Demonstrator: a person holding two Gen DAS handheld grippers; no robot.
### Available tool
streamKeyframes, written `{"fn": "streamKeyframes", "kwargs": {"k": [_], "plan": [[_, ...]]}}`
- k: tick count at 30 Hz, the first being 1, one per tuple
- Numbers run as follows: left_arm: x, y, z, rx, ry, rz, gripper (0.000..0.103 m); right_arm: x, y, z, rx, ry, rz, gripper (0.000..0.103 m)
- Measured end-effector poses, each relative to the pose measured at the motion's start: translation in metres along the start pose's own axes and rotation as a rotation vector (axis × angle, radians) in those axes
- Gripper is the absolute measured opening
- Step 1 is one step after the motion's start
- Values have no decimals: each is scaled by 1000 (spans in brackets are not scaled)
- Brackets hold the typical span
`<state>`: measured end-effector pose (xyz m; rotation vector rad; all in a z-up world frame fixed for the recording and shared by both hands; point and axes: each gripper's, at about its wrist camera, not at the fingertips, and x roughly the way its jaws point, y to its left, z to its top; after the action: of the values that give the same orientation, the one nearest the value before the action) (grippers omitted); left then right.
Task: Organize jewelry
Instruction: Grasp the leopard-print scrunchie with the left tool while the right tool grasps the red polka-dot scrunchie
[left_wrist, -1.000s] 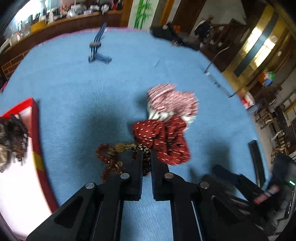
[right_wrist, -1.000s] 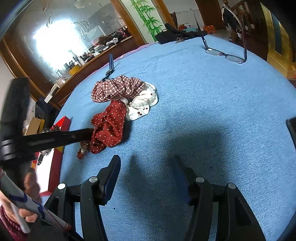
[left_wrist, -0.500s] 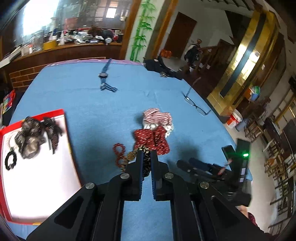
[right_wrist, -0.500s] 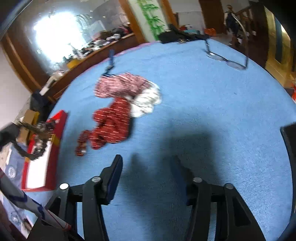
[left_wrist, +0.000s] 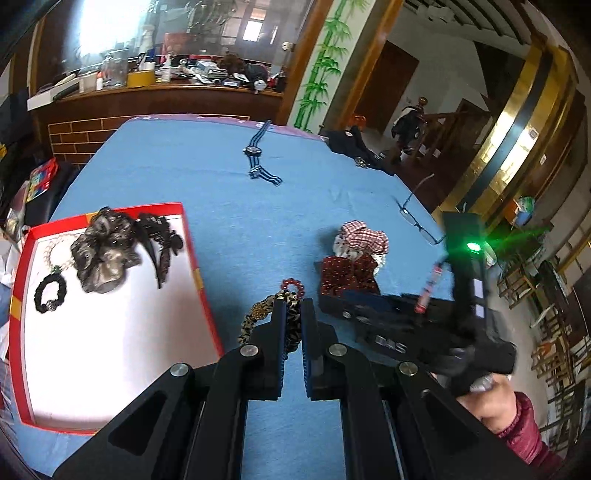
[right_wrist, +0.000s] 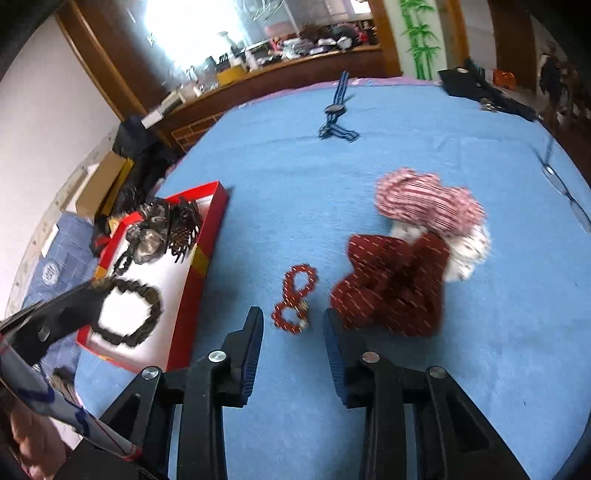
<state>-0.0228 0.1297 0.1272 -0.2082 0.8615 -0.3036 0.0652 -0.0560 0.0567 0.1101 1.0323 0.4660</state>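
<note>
Two grippers work here: the left gripper (left_wrist: 292, 314) is clenched on a leopard-print bracelet (left_wrist: 258, 314) beside the red tray (left_wrist: 201, 273), while the right gripper (right_wrist: 293, 325), jaws just narrowing (nothing gripped), frames the red bead bracelet (right_wrist: 295, 295) on the blue surface (right_wrist: 480, 350); best lowered squarely over the beads.

In the right wrist view, a box (right_wrist: 207, 254) is sitting at the left of the frame on the tablecloth (right_wrist: 480, 369), with hair pieces (right_wrist: 159, 229) lying in its upper end. A bead bracelet (right_wrist: 295, 299) is lying at centre, just right of the box. Scrunchies (right_wrist: 406, 266) are lying right of it. A watch (right_wrist: 336, 114) is lying at upper centre, and glasses (right_wrist: 561, 181) are resting at the right edge.
</note>
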Motion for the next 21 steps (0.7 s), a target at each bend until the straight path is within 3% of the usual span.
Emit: {"fn": "streamKeyframes", "kwargs": {"k": [2, 6, 10, 12, 14, 18, 20, 21], "plan": [[-1, 6, -1, -10, 0, 3, 7, 11, 2, 4, -3, 22, -18, 28], [-4, 17, -3, -22, -1, 10, 7, -4, -16, 15, 66, -26, -54, 27], [2, 23, -3, -39, 9, 10, 7, -27, -45, 19, 146, -82, -150, 28], [3, 21, -3, -35, 8, 2, 7, -28, -60, 16, 189, -66, -189, 34], [5, 18, -3, -31, 10, -1, 7, -22, -71, 13, 228, -47, -166, 47], [9, 12, -5, -20, 19, 2, 7, 3, -78, 9, 262, -5, -140, 47], [7, 10, -5, -12, 17, 6, 7, 12, -80, 7, 261, 17, -96, 34], [6, 10, -5, -11, 15, 9, 7, 14, -80, 5, 263, 27, -86, 14]]}}
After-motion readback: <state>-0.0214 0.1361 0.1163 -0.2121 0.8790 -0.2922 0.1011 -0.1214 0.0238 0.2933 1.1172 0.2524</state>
